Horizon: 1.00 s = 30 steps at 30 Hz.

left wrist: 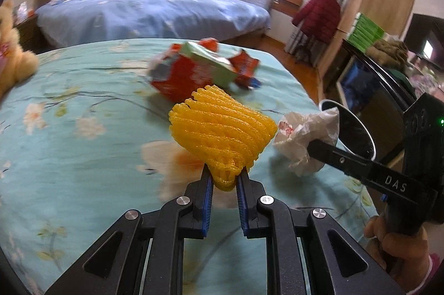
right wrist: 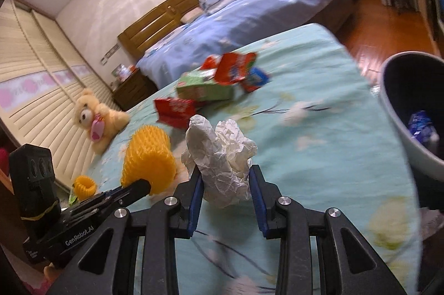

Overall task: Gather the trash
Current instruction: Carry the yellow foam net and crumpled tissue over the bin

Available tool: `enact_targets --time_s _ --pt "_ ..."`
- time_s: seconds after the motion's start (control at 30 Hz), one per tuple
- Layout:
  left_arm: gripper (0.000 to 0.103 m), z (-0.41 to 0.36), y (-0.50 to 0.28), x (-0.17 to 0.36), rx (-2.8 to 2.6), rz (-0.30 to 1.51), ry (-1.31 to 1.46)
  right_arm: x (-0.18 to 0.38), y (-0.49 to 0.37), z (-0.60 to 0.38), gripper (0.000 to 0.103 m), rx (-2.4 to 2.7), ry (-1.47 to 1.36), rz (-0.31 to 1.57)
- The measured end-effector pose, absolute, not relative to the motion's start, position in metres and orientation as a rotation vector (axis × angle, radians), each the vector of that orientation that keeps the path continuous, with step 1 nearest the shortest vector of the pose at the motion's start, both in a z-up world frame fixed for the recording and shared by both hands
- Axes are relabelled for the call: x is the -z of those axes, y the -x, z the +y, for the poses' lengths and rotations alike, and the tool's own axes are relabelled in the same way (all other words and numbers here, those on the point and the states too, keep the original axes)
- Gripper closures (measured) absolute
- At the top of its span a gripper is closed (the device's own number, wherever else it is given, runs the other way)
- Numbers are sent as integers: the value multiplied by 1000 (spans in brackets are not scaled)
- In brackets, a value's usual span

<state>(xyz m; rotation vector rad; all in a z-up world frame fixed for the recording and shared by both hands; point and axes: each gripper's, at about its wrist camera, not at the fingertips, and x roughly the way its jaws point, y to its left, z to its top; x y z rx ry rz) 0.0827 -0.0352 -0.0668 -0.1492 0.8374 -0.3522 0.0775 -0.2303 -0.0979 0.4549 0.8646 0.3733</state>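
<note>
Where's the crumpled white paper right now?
The crumpled white paper is clamped in the right gripper, above the teal bedspread, right of the yellow foam net.

Two wrist cams, both looking down over the bed

Each is peering close along its own fingers across the teal bedspread (left wrist: 83,89); both are catching the wrapper pile (right wrist: 211,84) mid-frame.

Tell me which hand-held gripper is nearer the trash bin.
Right. The right hand-held gripper, holding crumpled paper, is beside the bin; the left hand-held gripper is farther away.
</note>
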Motion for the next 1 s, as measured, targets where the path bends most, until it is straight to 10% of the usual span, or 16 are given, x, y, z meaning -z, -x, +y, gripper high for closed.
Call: enact_targets --time_s 1.0 --pt "88 -156 -119 64 545 823 -6 91 -57 -341 70 -155 -528 777"
